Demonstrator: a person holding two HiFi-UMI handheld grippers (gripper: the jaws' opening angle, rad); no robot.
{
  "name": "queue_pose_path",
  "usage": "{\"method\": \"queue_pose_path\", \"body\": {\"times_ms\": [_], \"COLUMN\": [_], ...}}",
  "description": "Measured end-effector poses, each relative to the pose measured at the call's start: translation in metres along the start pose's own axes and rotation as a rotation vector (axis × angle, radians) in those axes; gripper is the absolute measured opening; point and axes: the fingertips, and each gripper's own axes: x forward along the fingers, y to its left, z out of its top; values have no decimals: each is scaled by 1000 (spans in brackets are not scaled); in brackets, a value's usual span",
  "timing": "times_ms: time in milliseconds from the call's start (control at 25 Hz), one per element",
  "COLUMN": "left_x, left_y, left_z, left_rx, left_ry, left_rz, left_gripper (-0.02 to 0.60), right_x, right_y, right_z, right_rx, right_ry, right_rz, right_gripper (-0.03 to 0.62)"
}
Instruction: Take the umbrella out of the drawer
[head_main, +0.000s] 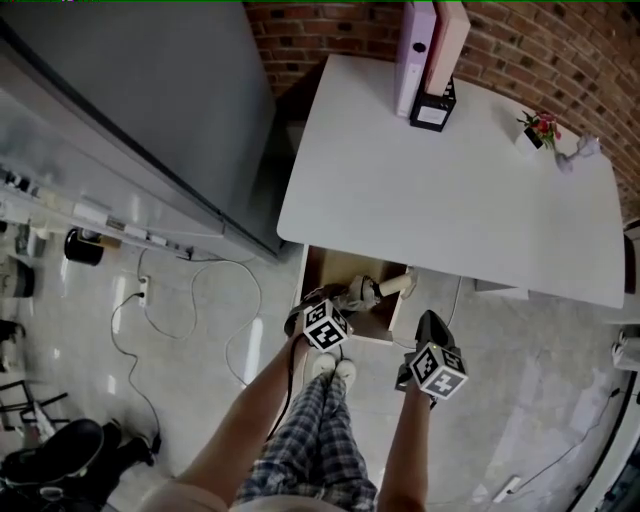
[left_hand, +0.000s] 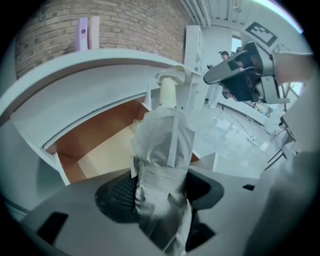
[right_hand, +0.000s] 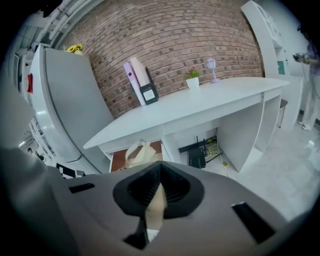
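- Now the left gripper (head_main: 335, 300) is tilted steeply down, clamped on the umbrella's (head_main: 375, 290) crumpled pale fabric above the open wooden drawer (head_main: 328, 265).
- The right gripper (head_main: 430, 322) is sloped less steeply, pinched on its cream strap (right_hand: 155, 200).

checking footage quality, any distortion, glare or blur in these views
Head view: sharp, with glare on the floor. Left gripper view: fisheye bends the desk edge into an arc, umbrella slightly soft up close. Right gripper view: wall bulges, corners dark.
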Motion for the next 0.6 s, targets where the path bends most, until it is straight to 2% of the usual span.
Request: {"method": "queue_pose_path", "body": {"times_ms": [160, 280, 600], "left_x": [-44, -84, -205], "left_y": [-22, -32, -26], "left_z": [14, 36, 106], "left_rx": [-7, -19, -132], "left_ry": [-39, -94, -336], "left_rz": [-12, 7, 142], "left_gripper": [273, 273, 275], "right_x": [-34, -58, -127], "right_y": [3, 6, 19], "right_z": [19, 40, 113], "right_rx": [-4, -10, -50], "right_ry": [-20, -48, -191], "right_rz": [-7, -7, 20], "right_gripper": [18, 18, 18]}}
